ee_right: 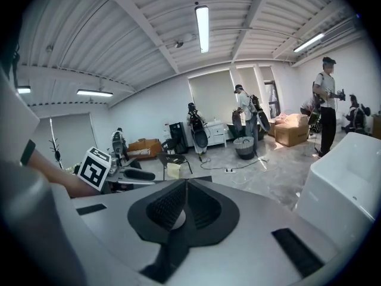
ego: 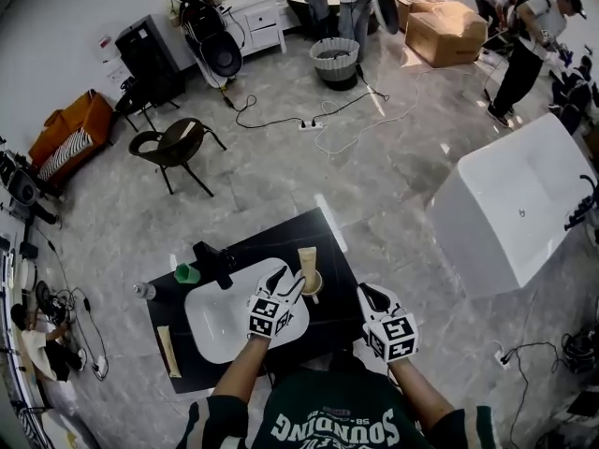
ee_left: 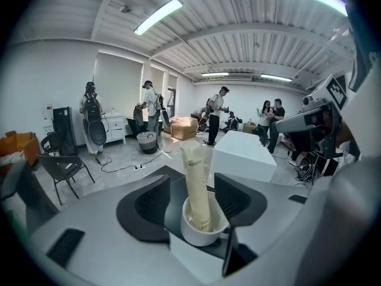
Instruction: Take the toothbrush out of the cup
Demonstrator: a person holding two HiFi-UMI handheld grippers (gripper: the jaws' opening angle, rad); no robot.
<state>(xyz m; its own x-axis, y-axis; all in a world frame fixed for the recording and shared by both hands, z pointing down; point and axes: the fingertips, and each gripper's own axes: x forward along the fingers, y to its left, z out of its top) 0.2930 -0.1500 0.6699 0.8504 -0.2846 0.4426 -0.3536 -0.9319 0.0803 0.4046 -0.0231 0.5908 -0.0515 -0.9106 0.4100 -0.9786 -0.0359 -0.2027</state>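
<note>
The toothbrush [ee_left: 195,180] stands in the cup [ee_left: 199,236], between the parted jaws of the left gripper [ee_left: 191,189], not yet gripped or lifted. The right gripper [ee_right: 183,186] is closed and empty.

Floor [ego: 281,157]: grey marble-look tile, polished, shows glare. Counter [ego: 281,243], lower centre: black, smooth, slight sheen. Basin [ego: 211,325] and bathtub [ego: 510,204], right: white, glossy. Cup [ee_left: 196,234]: white, glossy, ceramic-looking. Toothbrush [ee_left: 196,189] wrapper: cream, matt, paper-like. Left gripper [ee_left: 191,179] shell: grey matt plastic; pads [ee_left: 152,204] black, ribbed, rubbery-looking. Box [ego: 445,31], upper right: brown cardboard, matt.
</note>
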